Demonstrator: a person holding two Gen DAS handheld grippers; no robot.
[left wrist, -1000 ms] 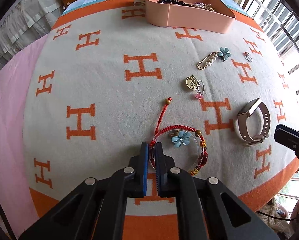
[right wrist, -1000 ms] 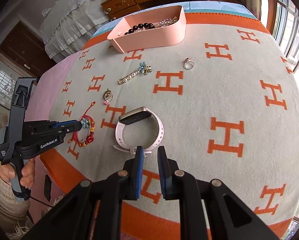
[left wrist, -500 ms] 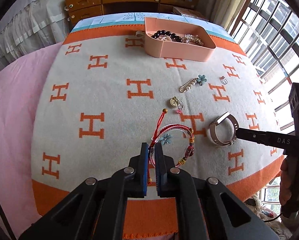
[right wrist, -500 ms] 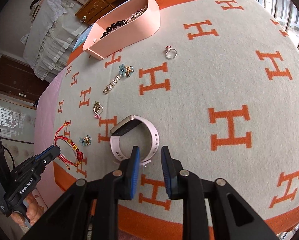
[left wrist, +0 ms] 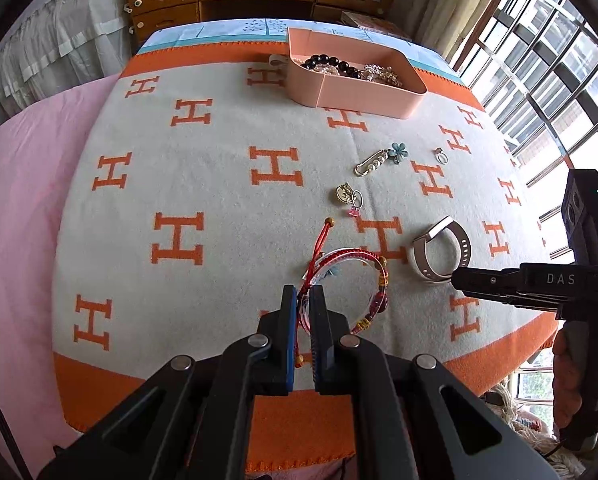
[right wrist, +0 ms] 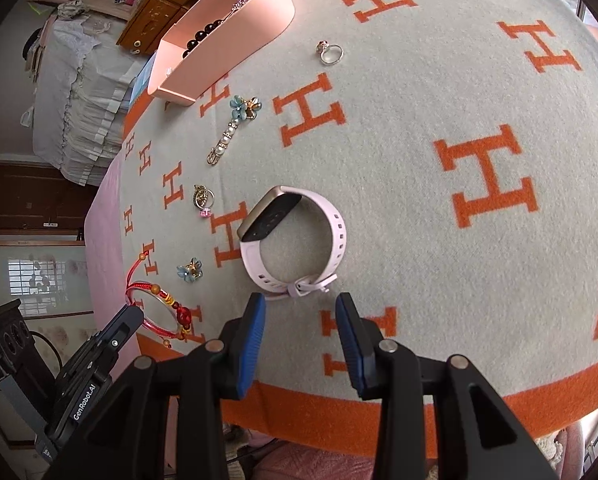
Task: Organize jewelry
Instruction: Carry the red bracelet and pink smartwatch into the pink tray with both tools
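Left claw [left wrist: 304, 312] is clamped on the red beaded bracelet [left wrist: 363, 284], which is lifted at that end above the blanket [left wrist: 219, 208]. Right claw [right wrist: 299, 320] stands apart, fingers just short of the pink watch [right wrist: 295, 240] lying on the blanket. A blue flower charm [right wrist: 189, 269] lies beside the bracelet. The pink tray [left wrist: 363, 94] sits well apart at the far edge.

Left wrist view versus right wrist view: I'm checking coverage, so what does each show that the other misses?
Only the left wrist view shows the left claw shut on the red bracelet, plus the pink tray's whole interior. Only the right wrist view shows the right claw open just short of the watch's clasp, and the small blue flower lying clear of the bracelet. Both show the flower pin, charm and ring.
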